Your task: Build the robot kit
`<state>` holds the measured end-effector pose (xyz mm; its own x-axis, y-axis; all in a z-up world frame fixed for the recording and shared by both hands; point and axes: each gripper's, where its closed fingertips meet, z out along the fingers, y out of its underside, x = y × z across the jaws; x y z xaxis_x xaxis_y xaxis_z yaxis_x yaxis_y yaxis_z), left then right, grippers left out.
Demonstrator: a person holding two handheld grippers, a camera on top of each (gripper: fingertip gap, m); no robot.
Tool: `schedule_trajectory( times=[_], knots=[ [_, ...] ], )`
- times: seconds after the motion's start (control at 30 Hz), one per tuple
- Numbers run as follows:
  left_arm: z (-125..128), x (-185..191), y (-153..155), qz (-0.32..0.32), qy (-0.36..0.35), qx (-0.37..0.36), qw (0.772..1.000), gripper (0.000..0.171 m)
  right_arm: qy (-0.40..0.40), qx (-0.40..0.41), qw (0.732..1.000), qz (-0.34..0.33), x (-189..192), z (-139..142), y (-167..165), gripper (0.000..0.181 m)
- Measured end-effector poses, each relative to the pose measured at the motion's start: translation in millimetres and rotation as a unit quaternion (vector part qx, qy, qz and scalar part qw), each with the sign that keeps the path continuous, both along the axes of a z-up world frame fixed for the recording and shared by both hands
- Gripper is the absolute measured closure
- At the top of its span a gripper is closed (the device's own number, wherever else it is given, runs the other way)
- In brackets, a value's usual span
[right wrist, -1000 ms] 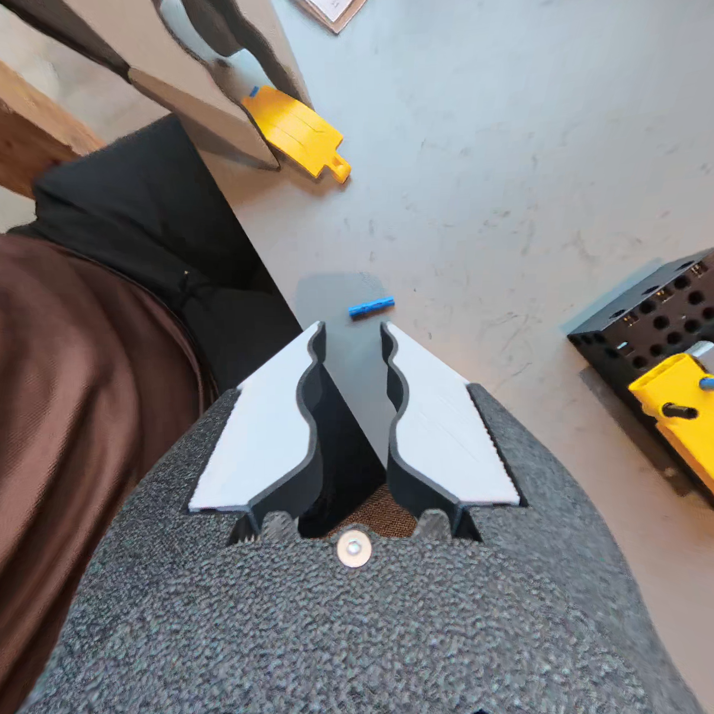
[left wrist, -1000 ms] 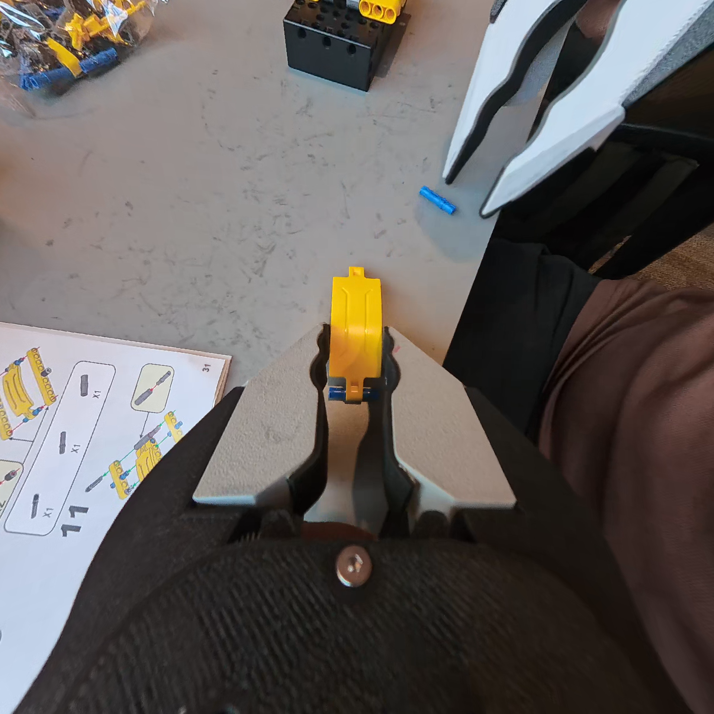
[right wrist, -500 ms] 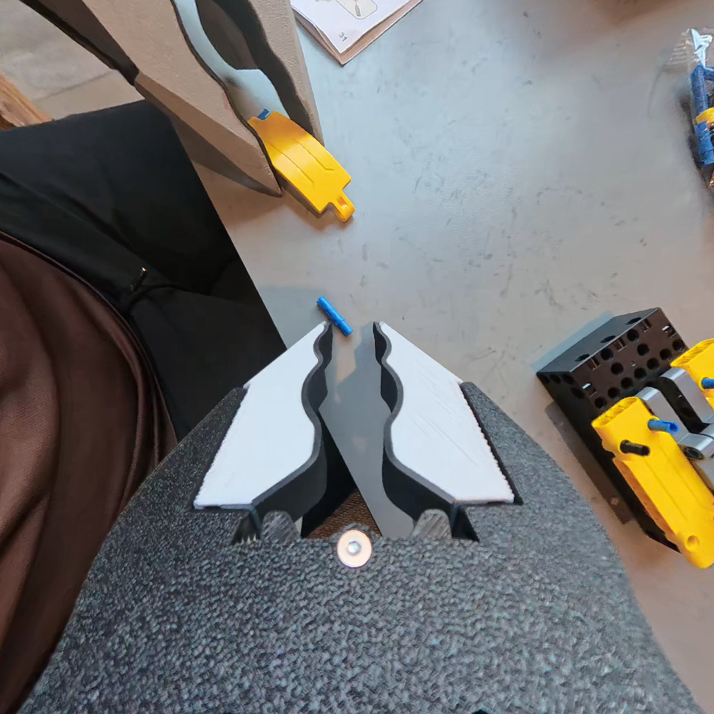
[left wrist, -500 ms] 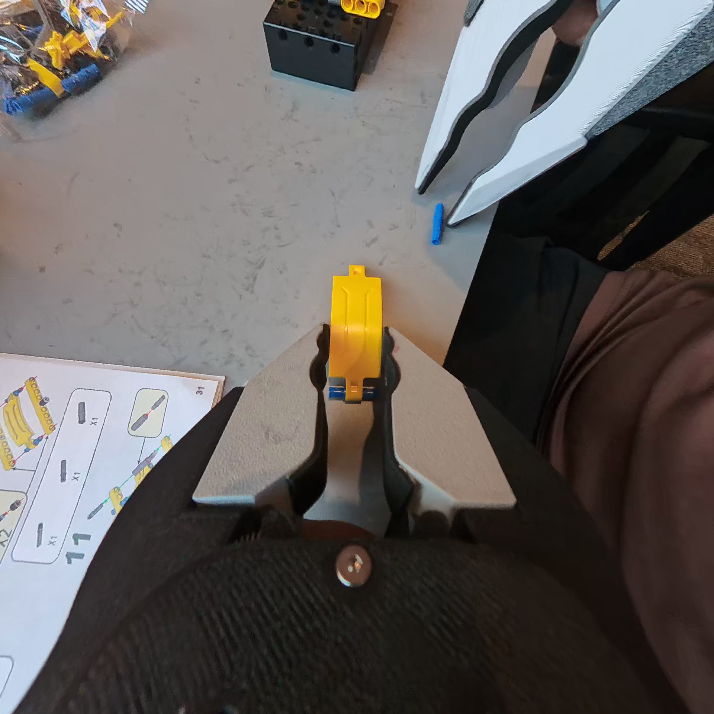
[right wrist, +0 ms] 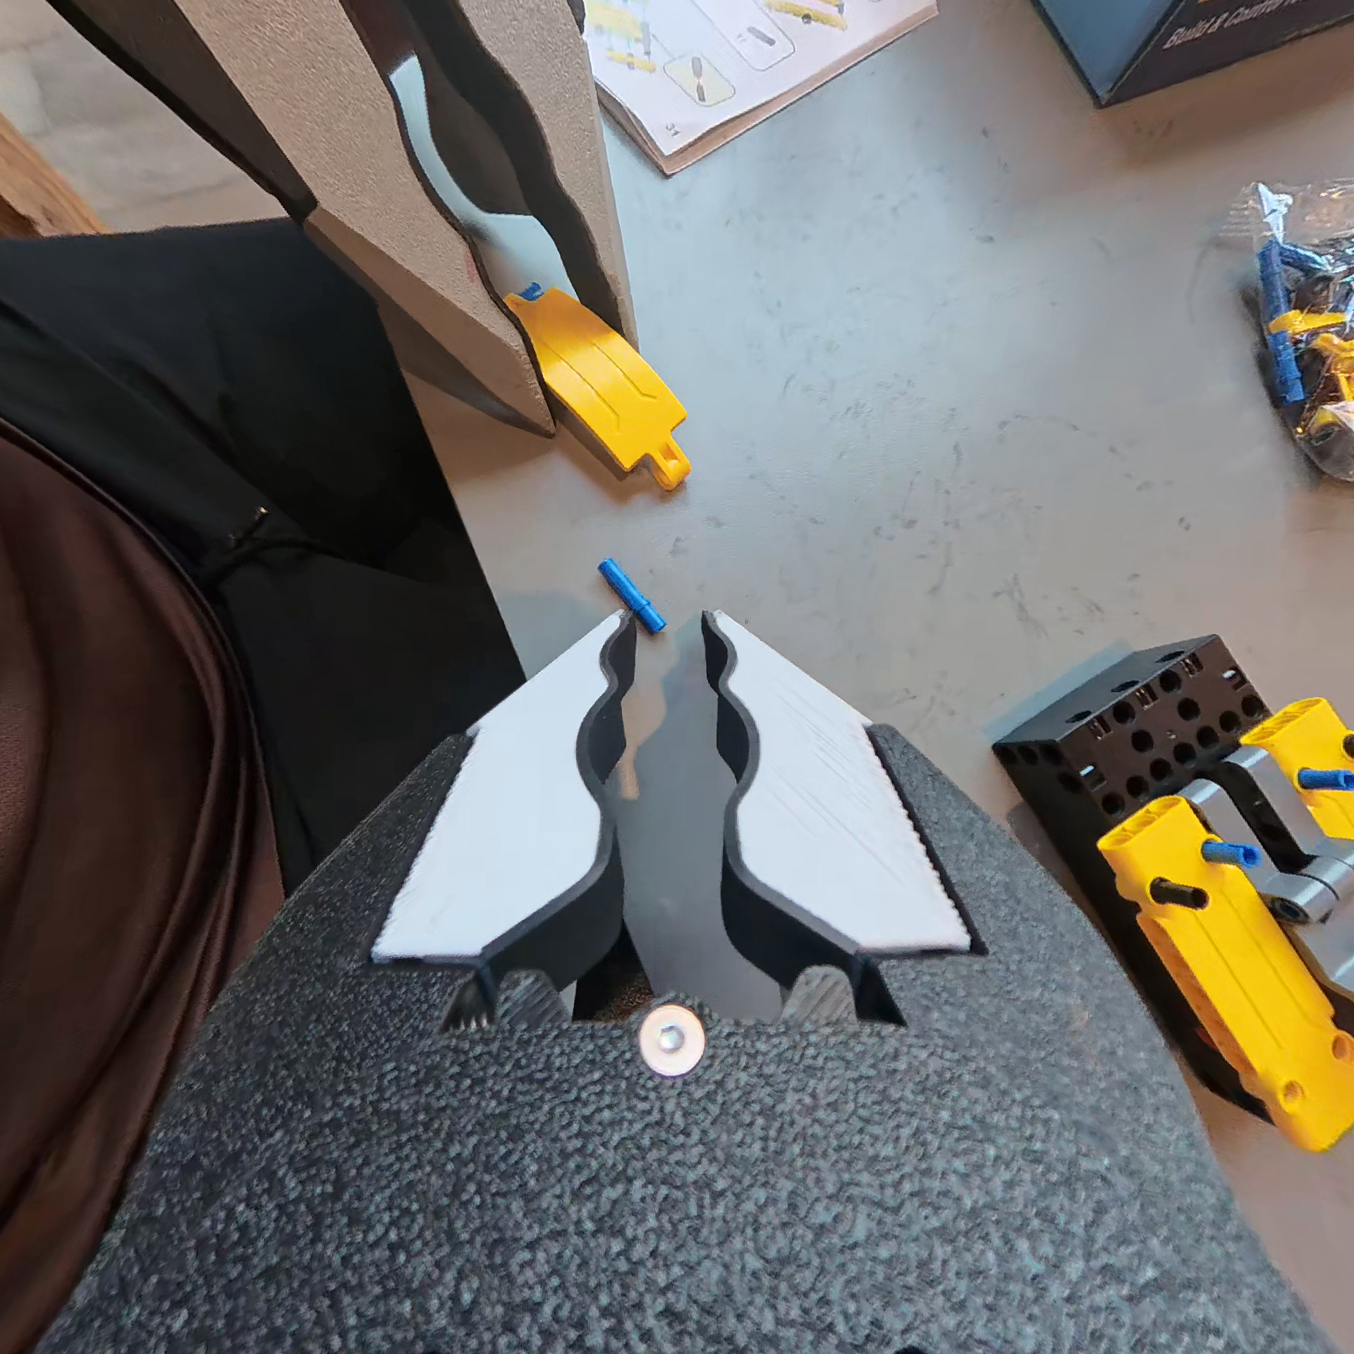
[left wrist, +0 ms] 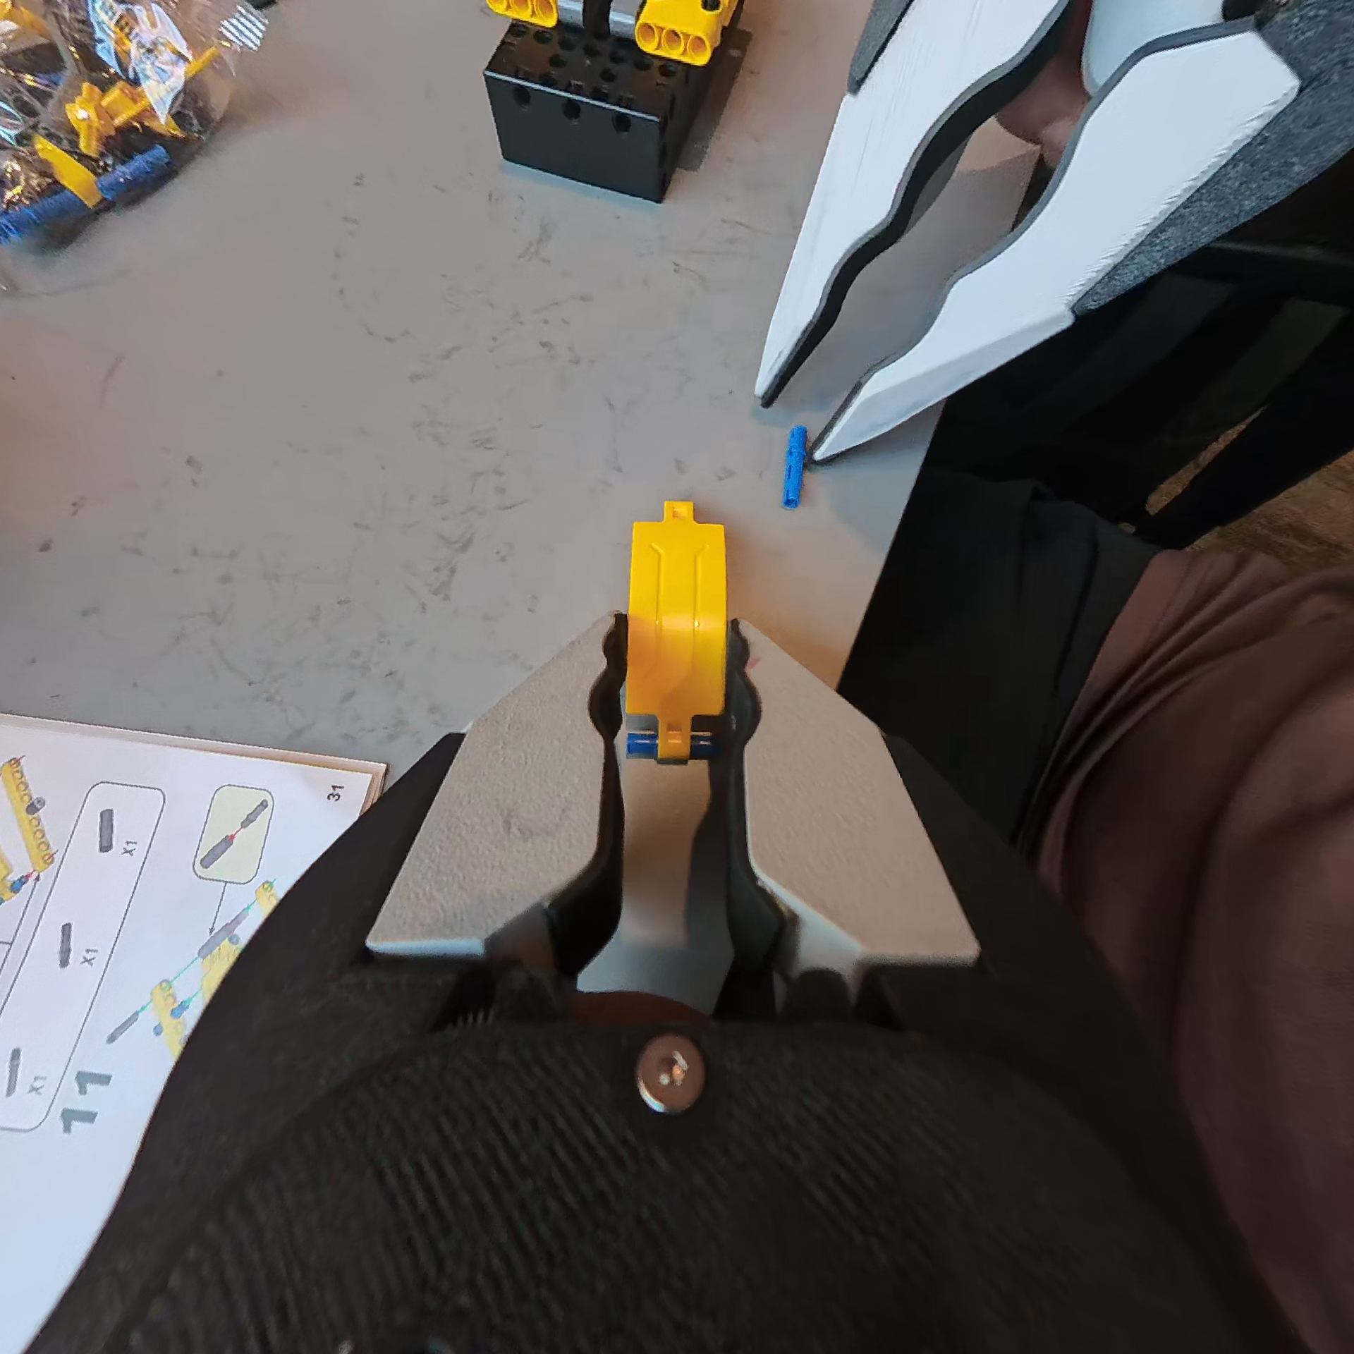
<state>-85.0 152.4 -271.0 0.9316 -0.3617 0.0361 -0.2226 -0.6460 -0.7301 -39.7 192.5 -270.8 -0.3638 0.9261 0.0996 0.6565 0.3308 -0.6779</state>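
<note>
Tabletop (left wrist: 308,410): flat grey slab with a matt, scuffed and mottled face; its near edge runs beside the person's lap.
Person: a brown ribbed garment (left wrist: 1201,842) and black cloth fill the space off the near edge.
Left claw (left wrist: 675,623): grey, grainy, wedge-shaped fingers with wavy black inner pads on a black ribbed body; clenched on the yellow panel, low over the tabletop near its near edge.
Right claw (right wrist: 665,623): white, finely ridged fingers with wavy black pads on a pebbled dark grey body; released, a gap between its tips and nothing in it, tips just above the tabletop near the near edge.
Instruction booklet (left wrist: 132,879): white printed pages with part diagrams, lying flat, partly under the left claw's body.
Black block (left wrist: 586,124): boxy, glossy, pierced with round holes, toward the far side of the tabletop; it carries yellow beams (right wrist: 1231,952) and a grey frame with blue and black pins.
Dark box (right wrist: 1187,44): only a corner shows at the far edge of the right wrist view.
Clear bag (left wrist: 80,124): crinkled plastic holding yellow, blue and black parts, toward the far left.
Yellow panel (left wrist: 678,615): smooth curved plastic with grooved lines and a small tab at each end, a blue pin through the gripped end.
Blue pin (right wrist: 631,595): thin ridged peg lying loose on the tabletop, just beside the right claw's left fingertip, near the yellow panel.
</note>
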Motion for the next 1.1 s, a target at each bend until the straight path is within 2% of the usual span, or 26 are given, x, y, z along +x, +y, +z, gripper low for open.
schedule_trajectory(
  times=[0.13,0.27,0.43,0.53,0.73,0.77,0.83,0.87,0.93,1.0,1.1],
  knots=[
    [0.5,-1.7,3.0,0.026,-0.013,-0.009,1.000,0.148,-0.004,-0.044,0.999,0.014,1.2,-1.8,-7.8,0.177],
    [1.1,-4.5,6.6,0.053,-0.027,-0.002,0.998,0.148,0.011,-0.051,0.999,-0.004,0.3,-1.7,-8.4,0.178],
    [1.3,-5.2,7.5,0.058,-0.031,0.000,0.998,0.148,0.019,-0.071,0.996,-0.058,-3.1,-1.2,-5.7,0.178],
    [1.0,-3.9,7.9,0.055,-0.015,0.001,0.998,0.138,0.025,-0.082,0.992,-0.089,-7.3,0.6,-3.7,0.178],
    [0.0,-5.9,13.7,0.062,0.006,0.007,0.998,0.148,0.020,-0.075,0.988,-0.135,-12.9,2.6,0.6,0.179],
    [0.1,-5.6,15.0,0.063,0.004,0.006,0.998,0.145,0.022,-0.078,0.987,-0.141,-14.3,3.1,-0.1,0.179],
    [-0.1,-5.0,17.4,0.064,0.006,0.003,0.998,0.127,0.019,-0.082,0.985,-0.149,-15.6,1.9,-1.4,0.179],
    [-0.5,-5.4,19.0,0.064,0.013,0.002,0.998,0.125,0.017,-0.080,0.985,-0.152,-15.5,0.5,-1.2,0.179],
    [-0.4,-2.6,22.3,0.057,0.013,0.002,0.998,0.132,0.014,-0.080,0.984,-0.156,-15.8,-1.3,-1.0,0.179],
    [-0.3,-0.7,25.6,0.055,0.011,0.004,0.998,0.148,0.012,-0.084,0.983,-0.164,-16.6,-1.4,0.0,0.179],
    [-0.4,0.6,27.6,0.055,0.013,0.005,0.998,0.148,0.014,-0.088,0.980,-0.177,-18.3,-1.4,2.1,0.179]
  ],
)
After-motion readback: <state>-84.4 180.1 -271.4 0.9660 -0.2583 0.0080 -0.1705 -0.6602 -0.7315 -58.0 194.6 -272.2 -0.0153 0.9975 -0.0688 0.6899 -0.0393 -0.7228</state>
